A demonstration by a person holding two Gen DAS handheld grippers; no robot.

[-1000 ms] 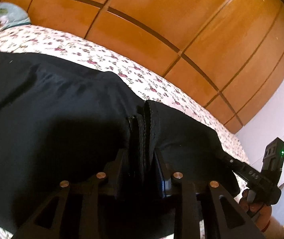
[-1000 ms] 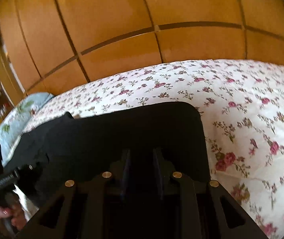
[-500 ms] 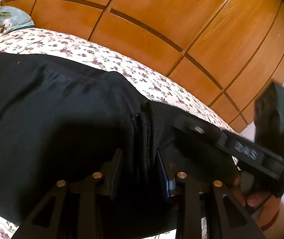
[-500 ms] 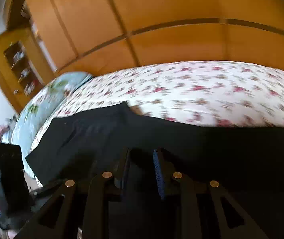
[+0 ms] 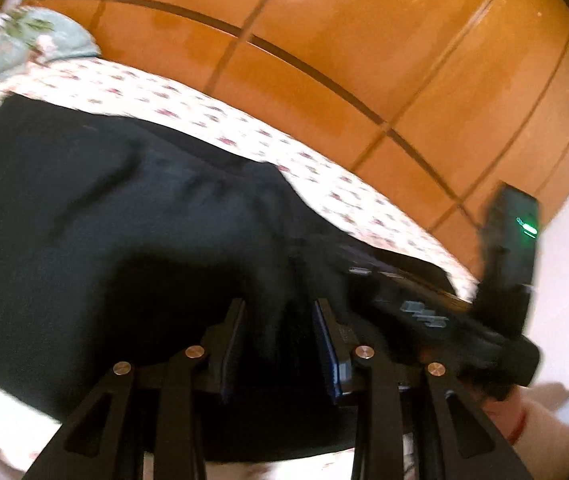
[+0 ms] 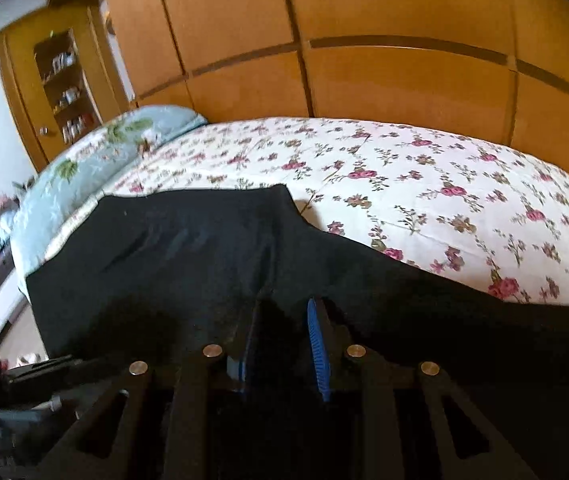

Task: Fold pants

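Left wrist view smeared by motion throughout; flower print on the bed sheet (image 5: 212,120) reads as streaks. Black pants (image 5: 104,220) run off the left edge, and no seam or hem can be made out in the dark cloth. Cannot tell whether the left gripper (image 5: 280,320) pads press the fabric between them. Other tool (image 5: 444,312) blurred, its lettering unreadable. Hand (image 5: 500,412) under it mostly hidden.

Right wrist view: pants (image 6: 204,248) cut off at the right edge. Right gripper (image 6: 282,320) jaws lost in black cloth; contact unclear. Shelf items (image 6: 68,96) too small to identify.
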